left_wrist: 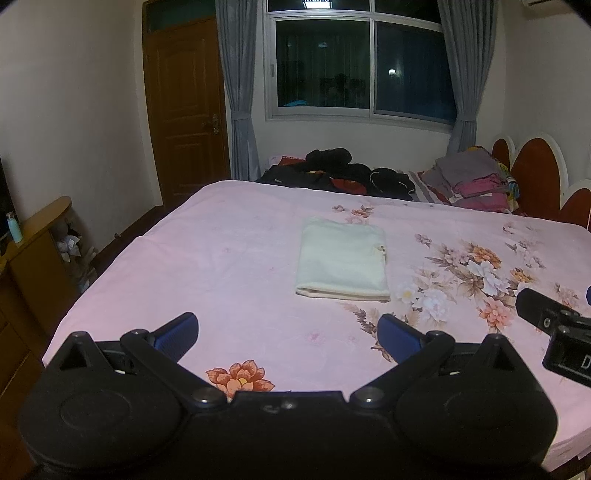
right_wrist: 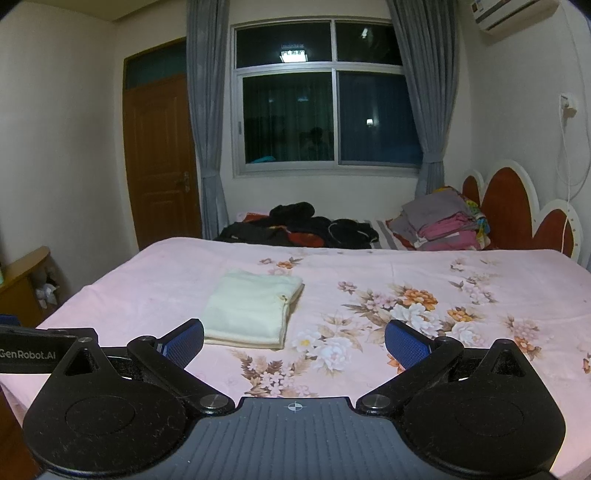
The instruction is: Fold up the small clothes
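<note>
Both tools hang above the near edge of the bed with nothing between their fingers: the left gripper (left_wrist: 288, 336) has its blue-padded jaws spread wide, and the right gripper (right_wrist: 294, 343) is spread just as wide. Only the fingers and the black bodies show; the hands holding them are out of view. In the left wrist view the right tool enters at the right edge, cut off by the frame, and a white letter on its body, perhaps a "D", is all that can be read there. In the right wrist view the left tool pokes in at the left edge, and its black body carries the words "GenRobot.AI", the first letter clipped by the frame. A small crosshair mark sits on the ribbed grey plate of the right tool. The cream garment (left_wrist: 343, 258) lies folded into a neat rectangle on the pink floral sheet (left_wrist: 221, 258), ahead of both tools and apart from them, with a small tag or button at one edge too tiny to make out. Beyond it, at the far side of the bed, a heap of dark clothes (left_wrist: 340, 171) is too shadowed to separate into pieces, and a stack of folded grey and pink fabrics (right_wrist: 443, 225) rests against the red headboard (right_wrist: 509, 210). The window (right_wrist: 325, 107) is dark and shows only reflections. An air conditioner (right_wrist: 513, 11) is cropped at the top right corner.
</note>
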Available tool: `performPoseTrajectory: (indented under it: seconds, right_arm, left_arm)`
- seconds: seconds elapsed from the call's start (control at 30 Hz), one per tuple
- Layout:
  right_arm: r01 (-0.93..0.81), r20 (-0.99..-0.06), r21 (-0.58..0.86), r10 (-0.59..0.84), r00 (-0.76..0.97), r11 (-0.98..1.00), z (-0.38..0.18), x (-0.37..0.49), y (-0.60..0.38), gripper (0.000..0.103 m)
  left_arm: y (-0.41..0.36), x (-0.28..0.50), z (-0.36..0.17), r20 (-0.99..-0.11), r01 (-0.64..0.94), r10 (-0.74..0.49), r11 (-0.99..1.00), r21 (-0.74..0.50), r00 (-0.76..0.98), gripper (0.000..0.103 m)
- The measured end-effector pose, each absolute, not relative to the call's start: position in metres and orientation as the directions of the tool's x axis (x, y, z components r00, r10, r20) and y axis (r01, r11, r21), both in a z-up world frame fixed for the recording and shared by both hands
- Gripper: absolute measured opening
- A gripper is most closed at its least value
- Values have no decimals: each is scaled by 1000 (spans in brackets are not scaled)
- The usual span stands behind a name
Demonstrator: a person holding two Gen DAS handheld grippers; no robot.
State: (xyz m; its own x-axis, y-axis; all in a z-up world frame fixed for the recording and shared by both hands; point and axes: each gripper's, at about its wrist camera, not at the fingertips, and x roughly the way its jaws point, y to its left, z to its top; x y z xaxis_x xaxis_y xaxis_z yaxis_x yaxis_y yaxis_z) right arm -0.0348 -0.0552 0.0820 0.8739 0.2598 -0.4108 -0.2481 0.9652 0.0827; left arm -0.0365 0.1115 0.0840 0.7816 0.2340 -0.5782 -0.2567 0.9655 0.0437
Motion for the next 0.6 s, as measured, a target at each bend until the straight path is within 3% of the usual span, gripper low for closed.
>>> performPoseTrajectory:
  seconds: [0.6]
  right_arm:
    - [-254, -409, 84, 266, 873, 963, 80, -33, -55, 103]
  left_arm:
    - [112, -36, 84, -586, -255, 231, 966, 42, 777, 103]
